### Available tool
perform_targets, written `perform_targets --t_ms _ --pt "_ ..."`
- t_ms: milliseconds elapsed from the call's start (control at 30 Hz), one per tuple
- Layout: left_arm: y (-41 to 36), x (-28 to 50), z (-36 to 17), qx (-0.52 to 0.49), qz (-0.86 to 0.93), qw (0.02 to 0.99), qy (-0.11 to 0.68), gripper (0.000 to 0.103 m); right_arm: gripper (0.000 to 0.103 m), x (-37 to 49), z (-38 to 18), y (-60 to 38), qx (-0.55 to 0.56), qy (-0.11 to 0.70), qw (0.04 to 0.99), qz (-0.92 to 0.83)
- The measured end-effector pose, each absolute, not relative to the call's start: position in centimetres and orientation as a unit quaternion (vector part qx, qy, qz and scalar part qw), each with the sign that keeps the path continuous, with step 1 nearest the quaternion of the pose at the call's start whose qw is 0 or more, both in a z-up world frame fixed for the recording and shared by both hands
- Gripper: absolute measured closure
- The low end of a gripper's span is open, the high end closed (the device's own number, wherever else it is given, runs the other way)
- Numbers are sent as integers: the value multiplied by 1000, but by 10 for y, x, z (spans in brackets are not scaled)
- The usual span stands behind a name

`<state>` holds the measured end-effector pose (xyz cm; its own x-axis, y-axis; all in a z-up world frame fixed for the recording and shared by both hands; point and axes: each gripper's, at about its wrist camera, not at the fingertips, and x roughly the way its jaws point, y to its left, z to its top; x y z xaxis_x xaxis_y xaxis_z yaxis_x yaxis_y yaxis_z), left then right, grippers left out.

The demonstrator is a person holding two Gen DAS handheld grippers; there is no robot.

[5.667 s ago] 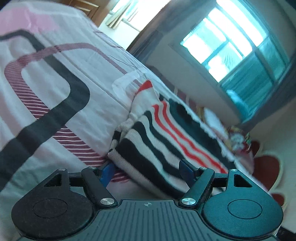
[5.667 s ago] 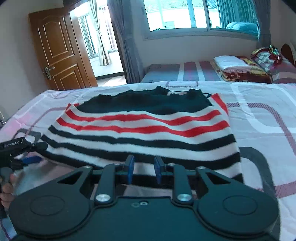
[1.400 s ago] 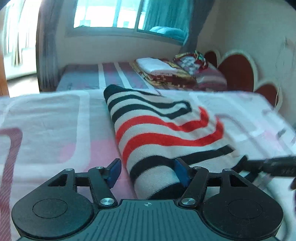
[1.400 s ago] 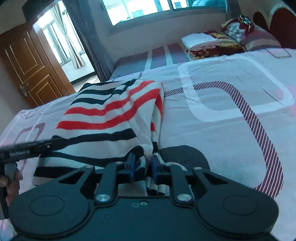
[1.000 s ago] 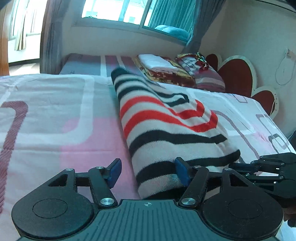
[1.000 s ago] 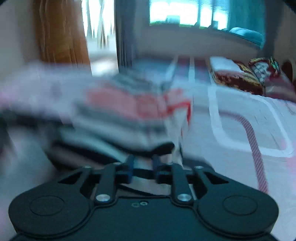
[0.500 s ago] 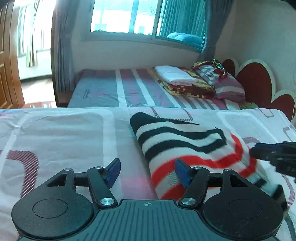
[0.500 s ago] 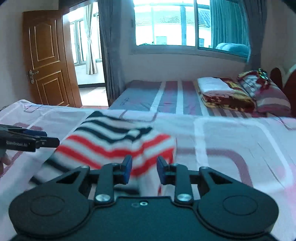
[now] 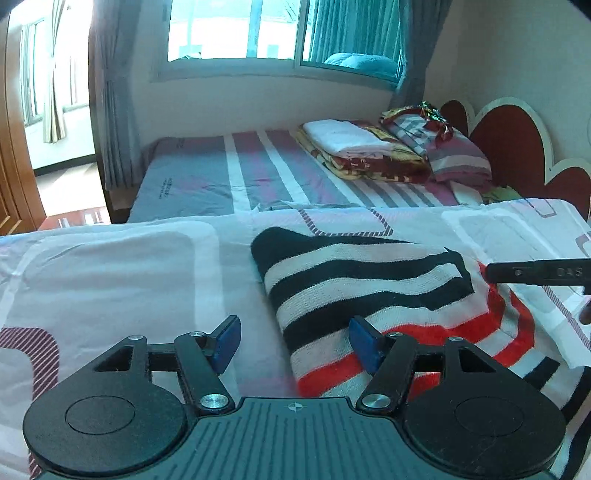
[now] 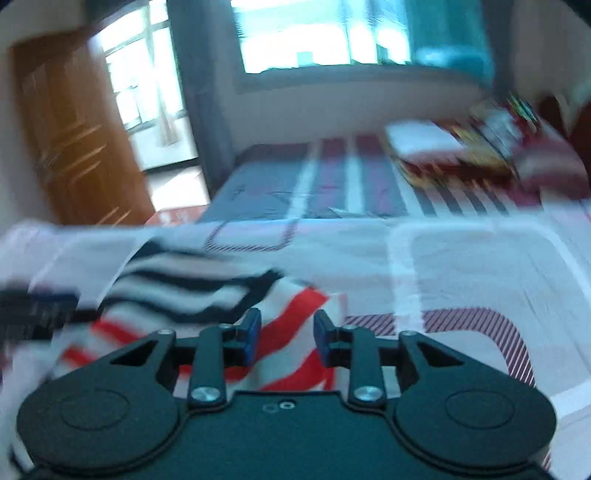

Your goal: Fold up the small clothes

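A striped knit sweater [image 9: 369, 288] lies folded on the pink patterned bed sheet [image 9: 110, 266]. Its black-and-white part is doubled over the red-striped part. My left gripper [image 9: 295, 343] hangs low over the sweater's near left edge. It is open, its right pad [image 9: 364, 345] above the knit and its left pad over bare sheet. The right wrist view is blurred. There the right gripper [image 10: 287, 336] hovers over the red stripes of the sweater [image 10: 192, 291], its jaws opening and pressing on nothing. Each gripper shows in the other's view: the right gripper [image 9: 535, 273] and the left gripper [image 10: 37, 310].
Beyond the bed is a second mattress [image 9: 229, 177] with grey and purple stripes, carrying a pile of folded blankets [image 9: 369, 147]. A red headboard [image 9: 509, 147] stands at the right, a wooden door [image 10: 74, 140] at the left, and a curtained window [image 9: 258, 33] behind.
The sweater's black-and-white end has been laid over its red stripes. The right gripper's jaws, shut on the knit a second ago, have come apart and let go. Both views have swung toward the window.
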<state>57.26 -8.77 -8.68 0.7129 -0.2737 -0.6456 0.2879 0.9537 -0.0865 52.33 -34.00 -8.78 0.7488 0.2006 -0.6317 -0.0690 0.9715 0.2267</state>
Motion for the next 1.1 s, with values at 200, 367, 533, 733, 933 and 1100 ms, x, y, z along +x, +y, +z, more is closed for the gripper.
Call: perform_targets --t_ms 200,367,533,733,933,1100 --pt "-86 580 -99 -10 -154 918 366 38 68 539 -105 -361 155 376 909 91" --pt "-89 581 -101 -13 -148 919 365 38 60 536 -111 -367 158 381 907 83" --pt "-91 584 -102 -13 -144 922 360 38 93 530 -98 -351 106 340 929 102" --pt "-105 583 -110 35 -121 926 356 38 93 530 -92 -324 -33 276 957 82" --pt "-98 577 -94 22 -121 930 347 36 80 541 -106 -334 2 338 939 57" --pt "-112 568 -93 12 -136 928 346 36 68 515 -77 -306 -17 293 948 121"
